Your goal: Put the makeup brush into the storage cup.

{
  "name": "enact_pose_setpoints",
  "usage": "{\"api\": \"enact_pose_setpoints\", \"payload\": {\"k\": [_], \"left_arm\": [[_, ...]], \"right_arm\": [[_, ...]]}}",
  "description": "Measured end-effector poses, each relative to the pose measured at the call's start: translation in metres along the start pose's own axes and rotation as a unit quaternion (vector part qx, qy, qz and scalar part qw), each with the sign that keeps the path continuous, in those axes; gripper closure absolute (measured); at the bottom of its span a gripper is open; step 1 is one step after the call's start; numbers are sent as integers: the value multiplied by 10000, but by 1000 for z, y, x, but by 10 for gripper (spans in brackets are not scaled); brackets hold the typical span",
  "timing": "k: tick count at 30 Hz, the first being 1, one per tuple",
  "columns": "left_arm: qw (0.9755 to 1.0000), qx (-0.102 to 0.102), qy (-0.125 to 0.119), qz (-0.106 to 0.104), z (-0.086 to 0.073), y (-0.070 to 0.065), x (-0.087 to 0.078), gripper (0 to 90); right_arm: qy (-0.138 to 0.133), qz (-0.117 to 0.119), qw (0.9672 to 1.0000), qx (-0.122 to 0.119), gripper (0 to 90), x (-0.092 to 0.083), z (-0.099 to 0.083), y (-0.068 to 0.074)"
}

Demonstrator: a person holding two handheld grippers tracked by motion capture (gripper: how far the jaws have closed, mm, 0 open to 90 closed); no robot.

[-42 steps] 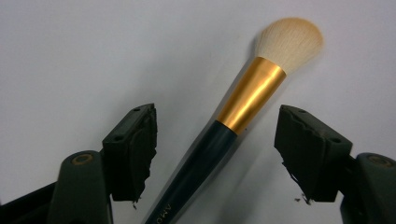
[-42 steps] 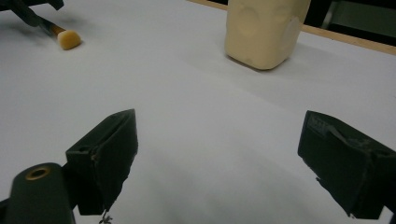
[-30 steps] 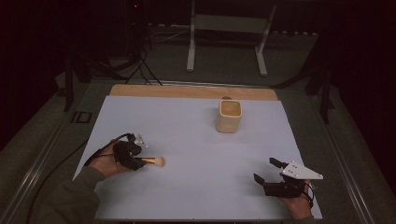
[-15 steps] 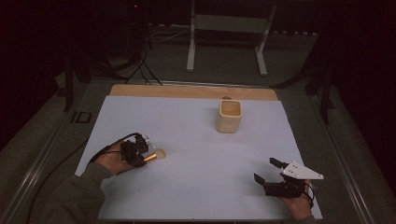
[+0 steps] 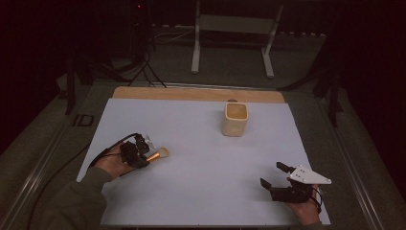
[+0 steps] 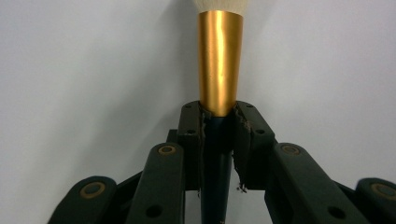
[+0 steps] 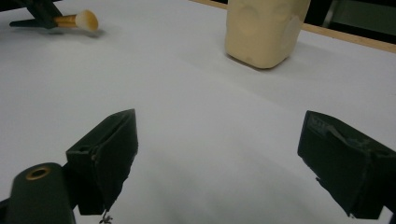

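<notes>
From above, my left gripper (image 5: 143,154) sits at the left of the white sheet-covered surface (image 5: 201,191), and its fingers have just been closing: a second ago they lay loose around the makeup brush with the dark handle, gold metal ferrule and pale bristle head (image 5: 159,154), and now they are clamped on it. The brush lies low over the sheet, its bristle head pointing right, toward the middle. The cream-coloured squarish ceramic cup (image 5: 235,119) stands upright well apart from it, near the far edge. My right gripper (image 5: 275,178) rests at the near right corner, as it did a second ago, its fingers apart and holding nothing.

Along my left gripper's own view, the two black fingers (image 6: 190,135) press the brush (image 6: 219,65) from both sides just where the gold ferrule meets the dark handle. The ferrule and the start of the bristles stick out ahead; the handle runs back between the fingers. The grip looks centred and firm.

In my right gripper's view, the fingers (image 7: 108,154) stand wide with bare sheet between them. The cup (image 7: 264,28) stands ahead, and the left gripper (image 7: 37,14) with the brush (image 7: 79,20) is off at the upper left.

I judge the grasp is done; lifting the brush and carrying it to the cup looks like the next step.
</notes>
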State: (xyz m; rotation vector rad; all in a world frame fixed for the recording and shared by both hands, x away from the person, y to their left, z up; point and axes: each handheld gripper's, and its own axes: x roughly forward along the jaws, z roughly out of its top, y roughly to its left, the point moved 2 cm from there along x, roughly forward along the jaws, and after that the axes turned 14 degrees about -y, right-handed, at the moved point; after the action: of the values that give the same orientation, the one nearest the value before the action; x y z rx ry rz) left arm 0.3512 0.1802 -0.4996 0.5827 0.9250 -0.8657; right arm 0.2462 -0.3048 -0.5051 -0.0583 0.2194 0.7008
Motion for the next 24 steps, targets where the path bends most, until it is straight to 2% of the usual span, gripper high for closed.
{"api": "enact_pose_setpoints", "payload": {"k": [9, 13, 14, 19, 24], "left_arm": [[9988, -219, -414, 136, 2, 5, -12, 756], [9982, -272, -514, 155, 2, 6, -14, 756], [9973, -319, -633, 178, 3, 7, -19, 756], [9956, -386, -828, 203, 4, 8, -25, 756], [9925, -460, -1102, 272, 6, 9, -32, 756]], "right_arm": [[14, -9, 10000, 32, 120, 0, 0, 0], [5, -4, 10000, 46, 120, 0, 0, -1], [-14, -3, 10000, 68, 120, 0, 0, -1], [-12, -7, 10000, 73, 120, 0, 0, -1], [-36, -8, 9999, 124, 120, 0, 1, -1]]}}
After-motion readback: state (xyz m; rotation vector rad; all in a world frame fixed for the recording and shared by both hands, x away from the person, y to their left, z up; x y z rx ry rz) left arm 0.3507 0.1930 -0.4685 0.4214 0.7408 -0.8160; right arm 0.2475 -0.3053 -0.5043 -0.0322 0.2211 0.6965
